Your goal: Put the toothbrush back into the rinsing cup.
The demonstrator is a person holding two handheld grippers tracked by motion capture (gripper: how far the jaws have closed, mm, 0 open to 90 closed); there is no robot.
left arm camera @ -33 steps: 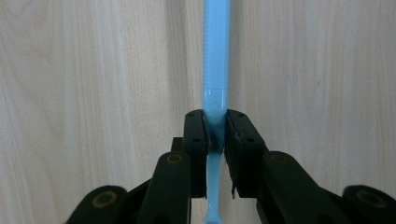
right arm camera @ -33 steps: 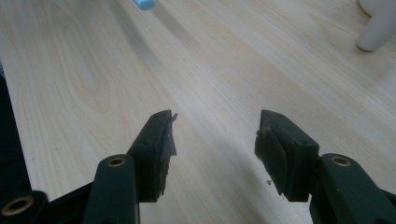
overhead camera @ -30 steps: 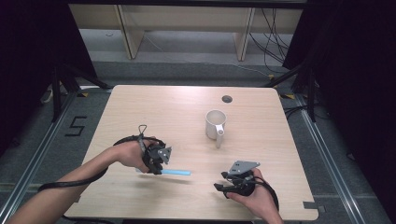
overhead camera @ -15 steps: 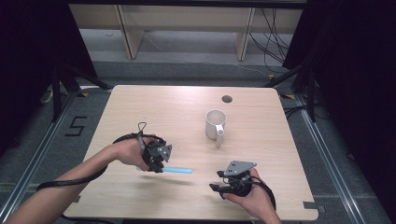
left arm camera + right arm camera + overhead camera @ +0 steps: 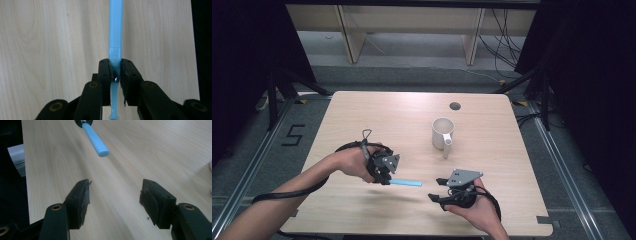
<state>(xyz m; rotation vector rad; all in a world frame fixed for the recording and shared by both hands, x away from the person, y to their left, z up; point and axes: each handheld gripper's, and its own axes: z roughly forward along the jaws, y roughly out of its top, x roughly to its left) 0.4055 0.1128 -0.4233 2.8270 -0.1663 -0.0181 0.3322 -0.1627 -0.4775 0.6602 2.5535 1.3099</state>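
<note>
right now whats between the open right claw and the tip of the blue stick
Nothing: in the right gripper view only bare table separates the right claw from the blue stick.

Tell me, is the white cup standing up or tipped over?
Standing up. In the high view the cup sits on the table with its round mouth facing up and its handle toward the person.

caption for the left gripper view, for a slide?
Left gripper clamped on a light-blue toothbrush held over the wooden table.
</note>
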